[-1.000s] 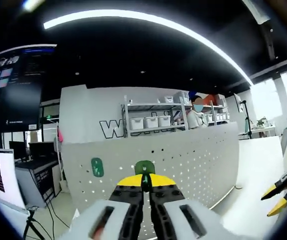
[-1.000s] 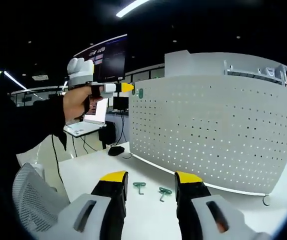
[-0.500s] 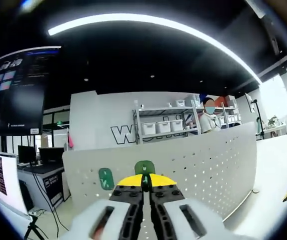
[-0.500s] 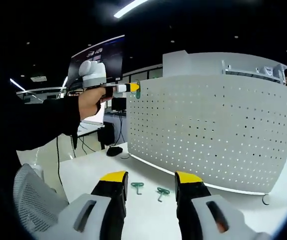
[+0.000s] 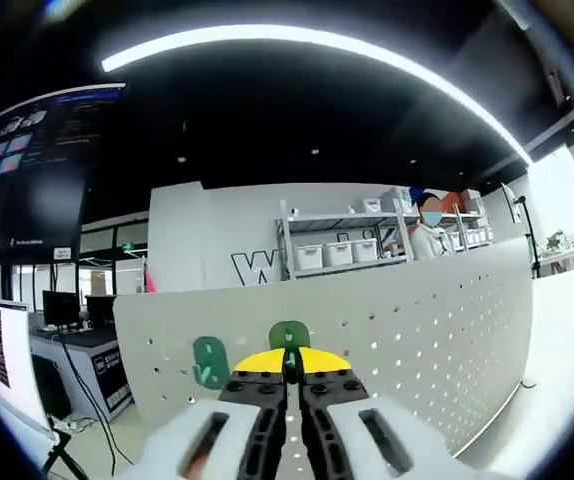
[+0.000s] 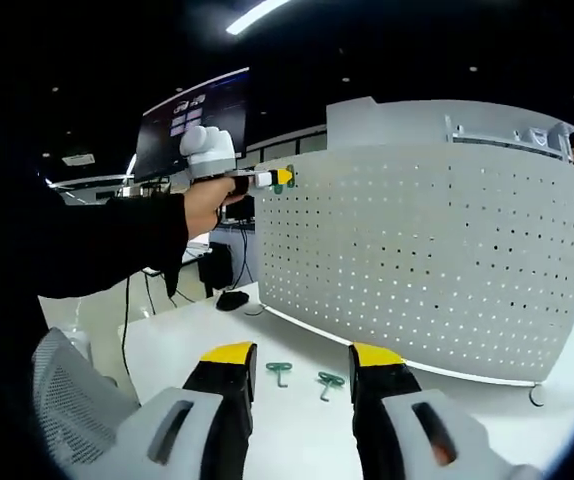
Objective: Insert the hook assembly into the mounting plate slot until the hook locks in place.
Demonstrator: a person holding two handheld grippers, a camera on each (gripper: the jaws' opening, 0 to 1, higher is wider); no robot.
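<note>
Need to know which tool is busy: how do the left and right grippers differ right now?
The left gripper is shut on a green hook; the right gripper is open and holds nothing. The left one is raised near the top edge of the white pegboard; the right one sits low over the table, with two loose green hooks lying beyond its fingers. Both have yellow-tipped black fingers.

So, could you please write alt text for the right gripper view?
The left gripper, held in a person's hand, presses a green hook against the top corner of a white perforated panel. Two spare hooks lie on the table.
</note>
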